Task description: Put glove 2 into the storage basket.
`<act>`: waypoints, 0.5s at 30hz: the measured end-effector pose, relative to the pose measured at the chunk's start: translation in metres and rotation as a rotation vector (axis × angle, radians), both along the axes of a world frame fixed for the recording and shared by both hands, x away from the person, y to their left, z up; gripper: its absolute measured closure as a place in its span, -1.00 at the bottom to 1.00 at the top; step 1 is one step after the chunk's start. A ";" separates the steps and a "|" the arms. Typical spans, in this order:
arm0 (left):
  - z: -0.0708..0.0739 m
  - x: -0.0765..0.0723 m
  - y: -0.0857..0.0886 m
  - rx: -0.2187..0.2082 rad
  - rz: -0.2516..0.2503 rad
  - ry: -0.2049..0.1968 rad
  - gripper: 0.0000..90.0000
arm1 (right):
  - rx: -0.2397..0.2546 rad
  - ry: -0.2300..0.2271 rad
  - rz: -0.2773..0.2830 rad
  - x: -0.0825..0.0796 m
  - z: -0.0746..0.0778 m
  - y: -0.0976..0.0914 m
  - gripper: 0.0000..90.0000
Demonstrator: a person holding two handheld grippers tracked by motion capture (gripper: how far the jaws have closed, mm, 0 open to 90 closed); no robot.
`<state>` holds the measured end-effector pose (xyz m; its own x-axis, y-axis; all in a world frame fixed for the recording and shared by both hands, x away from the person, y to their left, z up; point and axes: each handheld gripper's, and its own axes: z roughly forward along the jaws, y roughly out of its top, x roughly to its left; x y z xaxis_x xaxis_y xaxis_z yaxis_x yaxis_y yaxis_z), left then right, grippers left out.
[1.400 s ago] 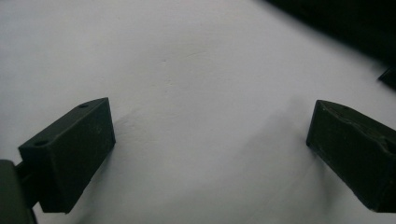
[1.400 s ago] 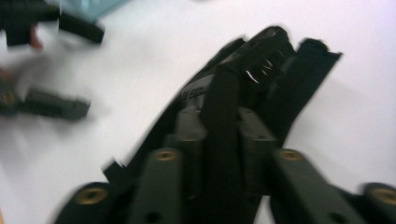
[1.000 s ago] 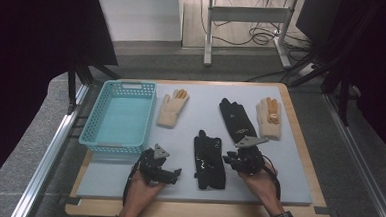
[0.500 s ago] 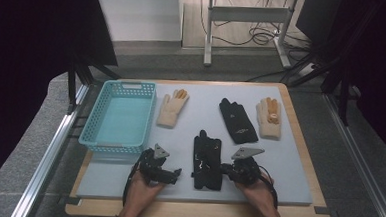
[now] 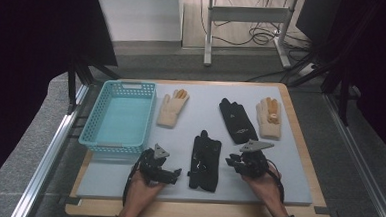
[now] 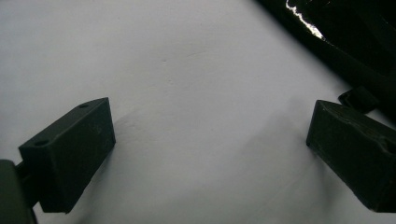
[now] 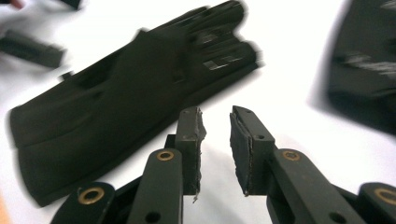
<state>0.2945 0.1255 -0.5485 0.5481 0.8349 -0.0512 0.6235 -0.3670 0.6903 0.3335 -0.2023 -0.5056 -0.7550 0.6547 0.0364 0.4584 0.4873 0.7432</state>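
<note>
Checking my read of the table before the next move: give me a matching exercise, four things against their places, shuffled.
Things:
1. blue basket
2. near black glove
3. far black glove
4. right cream glove

Places:
A. between the left tongs and the right tongs
B. nearest the mat's right edge, far row
C. left side of the mat
D. far row, just left of the right cream glove

Pairs: 1-C, 2-A, 3-D, 4-B
</note>
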 end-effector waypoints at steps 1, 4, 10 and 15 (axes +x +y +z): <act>0.000 0.000 0.000 0.000 0.000 0.000 -0.97 | 0.002 -0.009 -0.014 0.004 0.003 -0.005 0.60; 0.000 0.000 0.000 0.000 0.000 0.000 -0.97 | -0.002 -0.027 -0.053 0.018 0.008 -0.016 0.77; 0.000 0.000 0.000 0.000 0.000 0.000 -0.97 | 0.001 -0.031 -0.161 0.055 0.011 -0.044 0.97; 0.000 0.000 0.000 0.000 0.000 0.000 -0.97 | -0.026 -0.037 -0.261 0.083 0.007 -0.062 0.97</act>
